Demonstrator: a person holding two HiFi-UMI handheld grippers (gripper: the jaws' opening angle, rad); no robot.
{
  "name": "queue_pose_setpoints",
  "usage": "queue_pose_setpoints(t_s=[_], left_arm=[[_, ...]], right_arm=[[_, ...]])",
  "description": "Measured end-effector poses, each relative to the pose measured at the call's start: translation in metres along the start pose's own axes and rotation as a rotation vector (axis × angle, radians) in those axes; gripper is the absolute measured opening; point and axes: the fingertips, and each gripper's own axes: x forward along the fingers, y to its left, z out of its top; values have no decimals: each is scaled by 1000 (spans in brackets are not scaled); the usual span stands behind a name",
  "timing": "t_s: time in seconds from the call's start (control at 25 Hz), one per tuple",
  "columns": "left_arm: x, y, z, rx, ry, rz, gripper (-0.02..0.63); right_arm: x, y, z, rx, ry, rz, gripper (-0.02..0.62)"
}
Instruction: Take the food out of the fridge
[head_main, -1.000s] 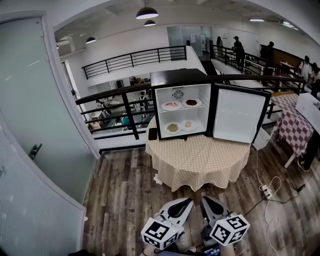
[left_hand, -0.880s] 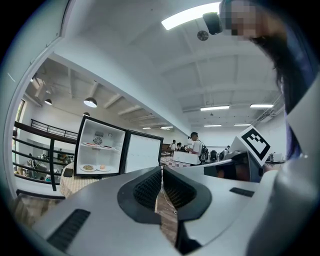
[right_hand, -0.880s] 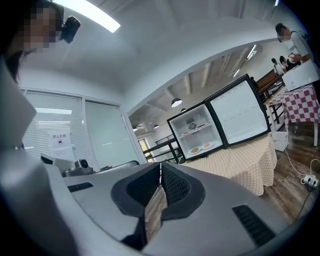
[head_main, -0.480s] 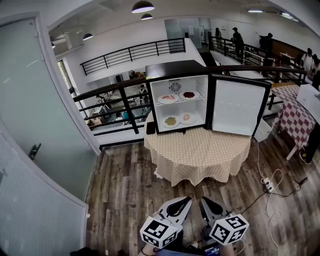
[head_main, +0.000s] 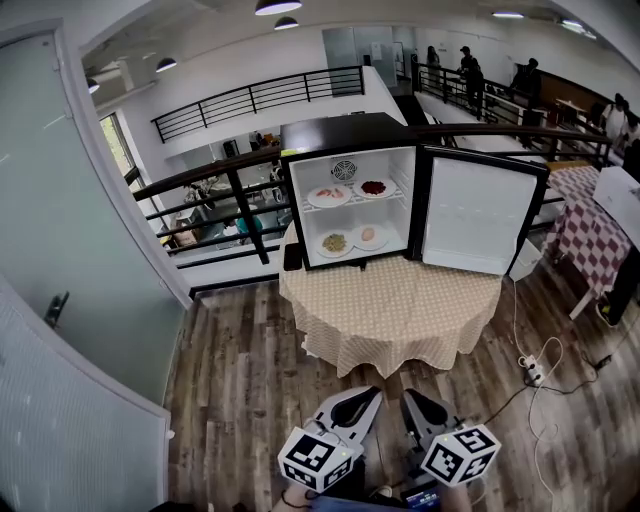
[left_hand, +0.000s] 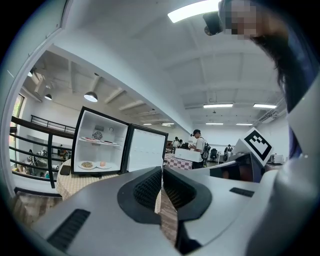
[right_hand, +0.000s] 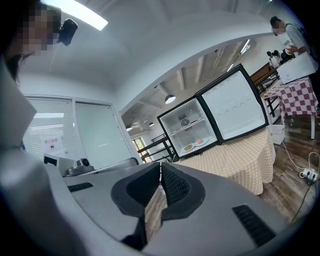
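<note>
Fridge (head_main: 335, 132), door open, on desk (head_main: 390, 310), upper centre; four plates of food (head_main: 335, 243) inside. Left hand-held gripper (head_main: 372, 398), right hand-held gripper (head_main: 410, 400), bottom centre: jaws together, empty.

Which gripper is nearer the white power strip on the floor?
Right. The power strip lies on the floor off to the right of the right gripper. The left gripper hangs on the right gripper's other side, further off.
</note>
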Motion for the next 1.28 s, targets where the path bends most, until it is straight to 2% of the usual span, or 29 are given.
queue_pose_setpoints(t_s=[0.28, 0.72, 1.08, 1.28], left_arm=[[33, 57, 19, 7, -20, 2, 21], [78, 156, 48, 21, -40, -42, 21], [99, 215, 43, -10, -24, -91, 21], [110, 231, 38, -32, -11, -114, 21]], right_arm=[[56, -16, 24, -10, 6, 3, 21], [155, -31, 59, -40, 15, -33, 21], [212, -42, 67, -50, 31, -96, 21], [225, -51, 66, -41, 41, -133, 21]])
